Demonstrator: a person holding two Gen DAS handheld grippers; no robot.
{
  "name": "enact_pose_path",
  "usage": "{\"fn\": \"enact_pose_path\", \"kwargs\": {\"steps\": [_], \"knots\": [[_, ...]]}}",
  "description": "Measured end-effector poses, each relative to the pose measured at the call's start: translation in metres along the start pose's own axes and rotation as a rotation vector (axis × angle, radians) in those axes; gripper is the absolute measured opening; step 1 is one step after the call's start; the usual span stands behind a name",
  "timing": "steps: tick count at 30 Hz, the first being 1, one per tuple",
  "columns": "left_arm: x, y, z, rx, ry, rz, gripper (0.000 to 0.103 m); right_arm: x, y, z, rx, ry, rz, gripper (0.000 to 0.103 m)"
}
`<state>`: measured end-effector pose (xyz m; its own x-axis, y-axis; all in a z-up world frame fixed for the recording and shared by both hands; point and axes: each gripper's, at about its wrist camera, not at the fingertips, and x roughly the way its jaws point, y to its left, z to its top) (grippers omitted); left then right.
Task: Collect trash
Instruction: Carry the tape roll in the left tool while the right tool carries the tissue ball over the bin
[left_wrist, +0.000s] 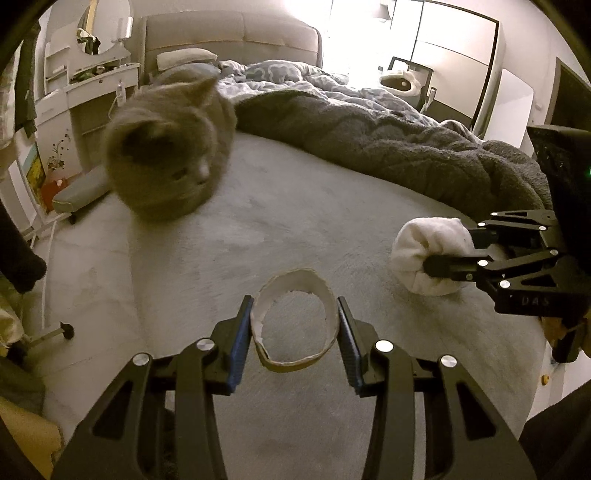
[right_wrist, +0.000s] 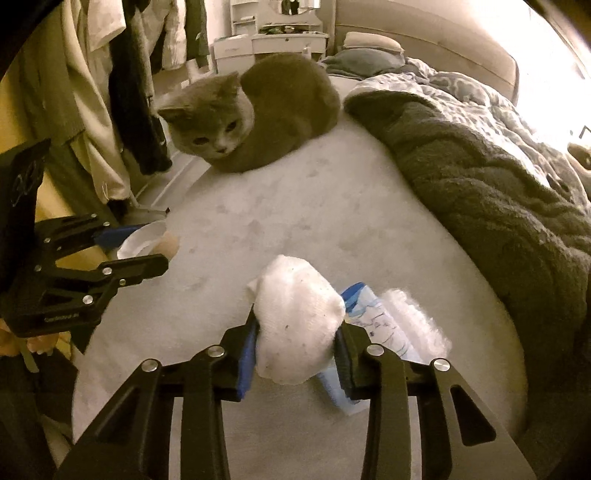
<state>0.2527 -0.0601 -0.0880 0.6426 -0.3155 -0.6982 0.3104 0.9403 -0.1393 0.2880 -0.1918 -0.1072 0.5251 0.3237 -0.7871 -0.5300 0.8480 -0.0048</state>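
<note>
My left gripper (left_wrist: 295, 321) is shut on a cardboard tape ring (left_wrist: 295, 354), white inside and brown outside, held just above the grey bed cover (left_wrist: 280, 229). The ring also shows in the right wrist view (right_wrist: 144, 240) between the left gripper's fingers (right_wrist: 136, 264). My right gripper (right_wrist: 297, 328) is shut on a white crumpled wad, like a balled sock or tissue (right_wrist: 295, 325). That wad (left_wrist: 424, 254) and the right gripper (left_wrist: 443, 251) show at the right of the left wrist view. A blue-and-white tissue pack (right_wrist: 373, 325) lies on the bed under the wad.
A grey cat (left_wrist: 170, 147) lies on the bed close ahead, facing the grippers (right_wrist: 236, 122). A dark fleece blanket (right_wrist: 480, 192) and patterned duvet (left_wrist: 295, 77) cover the bed's right side. Hanging clothes (right_wrist: 110, 74) and a white dresser (left_wrist: 92, 81) stand at the left.
</note>
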Motion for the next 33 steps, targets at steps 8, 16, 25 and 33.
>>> {"fn": "enact_pose_path", "kwargs": {"steps": [8, 16, 25, 33], "knots": [[-0.034, 0.016, -0.015, -0.023, -0.005, 0.015, 0.046, -0.017, 0.023, 0.003, 0.041, -0.030, 0.033, 0.036], [-0.068, 0.041, -0.032, -0.050, -0.017, 0.045, 0.046, -0.031, 0.056, 0.000, 0.076, -0.056, 0.044, 0.036], [-0.094, 0.093, -0.061, -0.136, 0.014, 0.111, 0.046, -0.047, 0.097, -0.013, 0.127, -0.082, 0.029, 0.036], [-0.100, 0.131, -0.096, -0.245, 0.089, 0.153, 0.046, -0.054, 0.135, -0.023, 0.151, -0.089, 0.018, 0.036]]}}
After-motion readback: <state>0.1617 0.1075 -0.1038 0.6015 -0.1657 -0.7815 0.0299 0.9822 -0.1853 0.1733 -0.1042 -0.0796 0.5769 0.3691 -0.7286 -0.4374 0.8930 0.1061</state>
